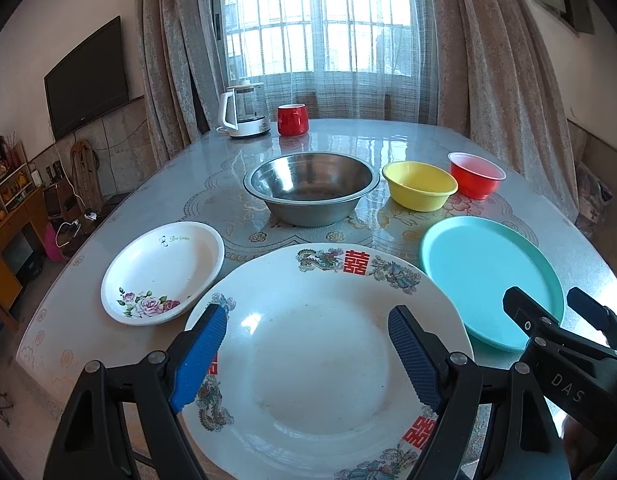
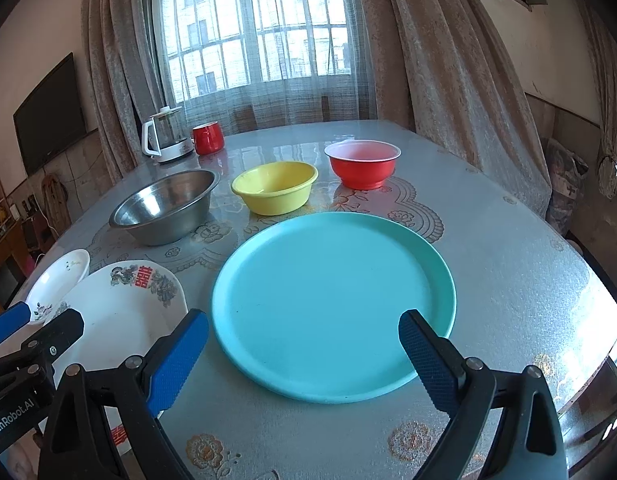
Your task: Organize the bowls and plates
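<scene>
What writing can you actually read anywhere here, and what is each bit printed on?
"囍" in red: rim of the large white dragon plate, at several spots.
"DAS", cut off: body of the right gripper, seen from the left wrist.
"GenRobot.AI": body of the left gripper, seen from the right wrist.
Small green script on the floral plate: too small to read surely.
</scene>
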{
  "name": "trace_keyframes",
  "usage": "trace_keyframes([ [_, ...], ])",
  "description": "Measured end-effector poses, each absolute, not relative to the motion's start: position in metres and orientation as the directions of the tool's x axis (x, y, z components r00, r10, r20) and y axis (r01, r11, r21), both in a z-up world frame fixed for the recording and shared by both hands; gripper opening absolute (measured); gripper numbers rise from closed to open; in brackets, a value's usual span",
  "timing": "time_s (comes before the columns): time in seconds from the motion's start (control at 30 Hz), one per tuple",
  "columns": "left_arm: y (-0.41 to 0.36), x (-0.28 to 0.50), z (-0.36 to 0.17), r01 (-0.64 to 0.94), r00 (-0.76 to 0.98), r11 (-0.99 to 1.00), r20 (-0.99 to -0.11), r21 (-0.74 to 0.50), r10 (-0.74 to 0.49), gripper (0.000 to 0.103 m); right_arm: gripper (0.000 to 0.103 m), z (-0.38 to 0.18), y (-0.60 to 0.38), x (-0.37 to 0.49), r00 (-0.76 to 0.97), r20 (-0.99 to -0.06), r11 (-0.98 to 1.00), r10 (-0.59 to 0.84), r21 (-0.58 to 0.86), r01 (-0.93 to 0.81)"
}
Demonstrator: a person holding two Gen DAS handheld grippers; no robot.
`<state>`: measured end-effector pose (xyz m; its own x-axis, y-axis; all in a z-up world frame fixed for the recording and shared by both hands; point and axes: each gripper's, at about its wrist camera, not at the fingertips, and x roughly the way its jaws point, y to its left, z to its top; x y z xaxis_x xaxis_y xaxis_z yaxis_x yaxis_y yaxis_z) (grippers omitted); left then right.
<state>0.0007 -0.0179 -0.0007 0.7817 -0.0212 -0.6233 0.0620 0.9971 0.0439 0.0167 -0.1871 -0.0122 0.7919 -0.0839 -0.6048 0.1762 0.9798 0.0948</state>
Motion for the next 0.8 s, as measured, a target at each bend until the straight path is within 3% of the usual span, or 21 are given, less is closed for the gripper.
trace_keyframes([
  [0.33, -0.031, 0.021, 0.008, 0.154, 0.754, 0.985, -0.653, 0.072, -0.070, 0.081, 0.098, -0.006, -0.226, 0.021, 0.790, -0.607, 0.960, -0.088, 0.159, 0.229],
  [0.5, -0.048, 0.042, 0.012, 0.274, 0.702, 0.959, -0.696, 0.069, -0.150, 0.050, 0.097, -0.009, -0.263, 0.028, 0.760, -0.649, 0.939, -0.028, 0.243, 0.242],
  [0.67, -0.069, 0.068, 0.007, 0.367, 0.607, 0.930, -0.763, 0.021, -0.222, 0.027, 0.077, -0.020, -0.290, 0.033, 0.715, -0.699, 0.924, -0.008, 0.269, 0.273],
  [0.73, -0.079, 0.076, 0.005, 0.387, 0.589, 0.922, -0.776, 0.027, -0.225, 0.024, 0.064, -0.026, -0.299, 0.033, 0.698, -0.716, 0.916, -0.011, 0.273, 0.295],
  [0.8, -0.089, 0.085, 0.004, 0.406, 0.572, 0.913, -0.788, 0.030, -0.229, 0.024, 0.059, -0.031, -0.307, 0.034, 0.685, -0.729, 0.910, -0.011, 0.276, 0.309],
])
